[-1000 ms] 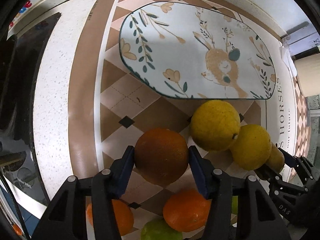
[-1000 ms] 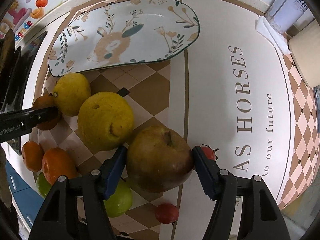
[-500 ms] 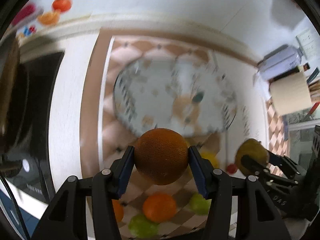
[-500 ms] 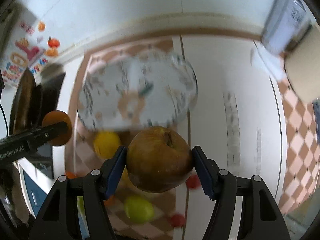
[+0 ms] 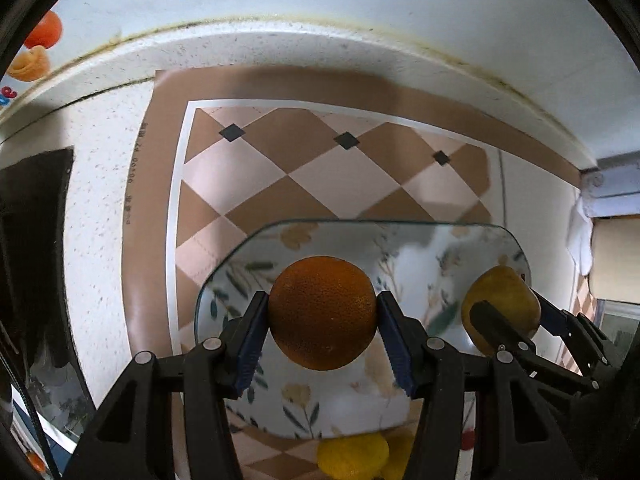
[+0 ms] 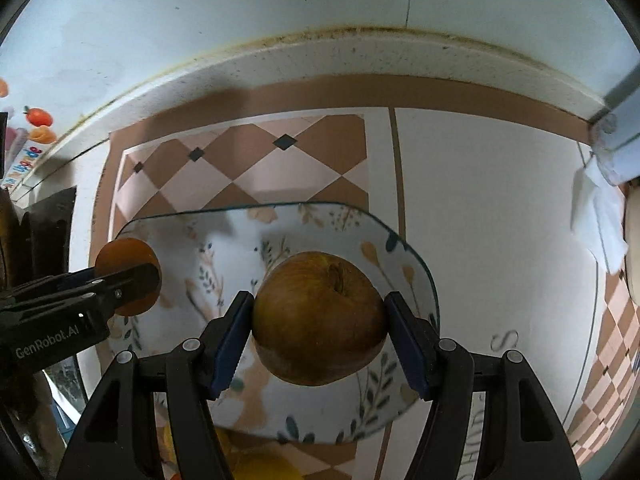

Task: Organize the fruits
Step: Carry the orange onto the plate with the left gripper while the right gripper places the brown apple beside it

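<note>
Two fruits over the plate

My left gripper clamps the orange, my right gripper the apple; plate directly below both.

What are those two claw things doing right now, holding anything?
Left gripper: closed on an orange, above the plate.
Right gripper: closed on a brownish apple, above the same plate.
</note>
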